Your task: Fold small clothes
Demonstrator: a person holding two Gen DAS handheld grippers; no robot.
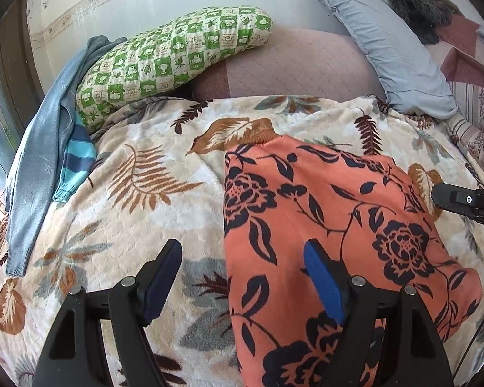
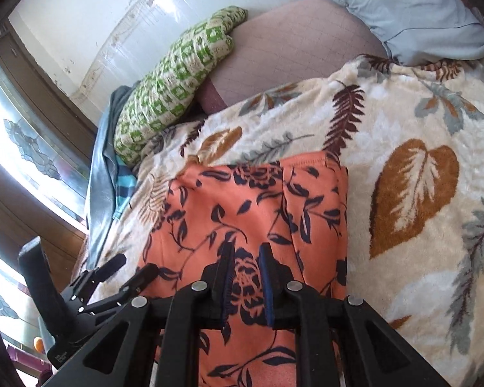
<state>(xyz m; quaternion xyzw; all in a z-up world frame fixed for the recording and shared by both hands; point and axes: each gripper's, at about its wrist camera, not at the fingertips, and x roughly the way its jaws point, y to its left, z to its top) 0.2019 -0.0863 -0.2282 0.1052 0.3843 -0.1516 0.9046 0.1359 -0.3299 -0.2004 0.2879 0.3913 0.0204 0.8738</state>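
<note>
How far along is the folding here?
The orange floral garment lies flat in a narrow strip on the blanket, seemingly folded lengthwise. Both the left gripper and right gripper hover open, holding nothing. The grey top and striped piece remain unfolded.

I can't read any text, label, brand, number or sign in either wrist view. The green checked pillow (image 1: pixel 164 61) carries small printed motifs in its squares — they look like leaves and figures, not letters I can make out. At the lower left of the right wrist view there is a faint pale marking on the black body of the left gripper (image 2: pixel 114 272) — too small and blurred for me to read. The orange floral garment (image 1: pixel 322 225) and the leaf-patterned blanket (image 1: pixel 138 200) show patterns only, with no tag or lettering that I can see.
</note>
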